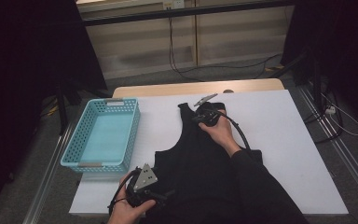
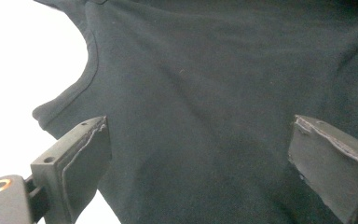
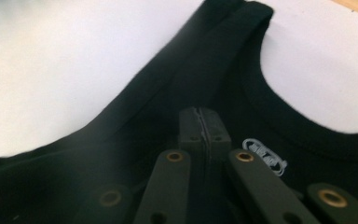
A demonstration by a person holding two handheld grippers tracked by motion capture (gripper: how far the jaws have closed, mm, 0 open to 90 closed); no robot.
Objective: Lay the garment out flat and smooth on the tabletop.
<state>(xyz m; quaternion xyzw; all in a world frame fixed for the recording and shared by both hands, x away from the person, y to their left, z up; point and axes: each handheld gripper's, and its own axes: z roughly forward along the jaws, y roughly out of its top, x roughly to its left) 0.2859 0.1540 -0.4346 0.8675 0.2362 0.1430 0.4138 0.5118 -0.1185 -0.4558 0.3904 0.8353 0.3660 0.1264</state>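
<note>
My right gripper (image 3: 204,122) has its jaws pressed together, pad to pad, low over the shoulder area of the black tank top (image 1: 200,154); from the right gripper view I cannot tell whether a pinch of cloth sits between the pads or they simply rest closed on the fabric, though the small white label (image 3: 265,162) inside the neckline lies just to their right and the strap runs away from them toward the far edge. In the high view that gripper (image 1: 205,116) sits at the garment's far end, near the top of the strap, with the hand (image 1: 221,133) behind it. My left gripper (image 2: 200,154) stands with its jaws wide apart, hovering over the near part of the tank top by the armhole curve, with nothing between the pads; in the high view it is at the near left corner of the cloth (image 1: 144,189). The tank top lies spread on the white table cover (image 1: 284,140), middle of the table, with the blue basket (image 1: 103,133) well apart to its left and empty. I judge I am at the start of folding or gathering the garment. The next move calls for closing the left jaws on the near hem, then lifting both ends together so that the fabric folds cleanly rather than bunching.
</note>
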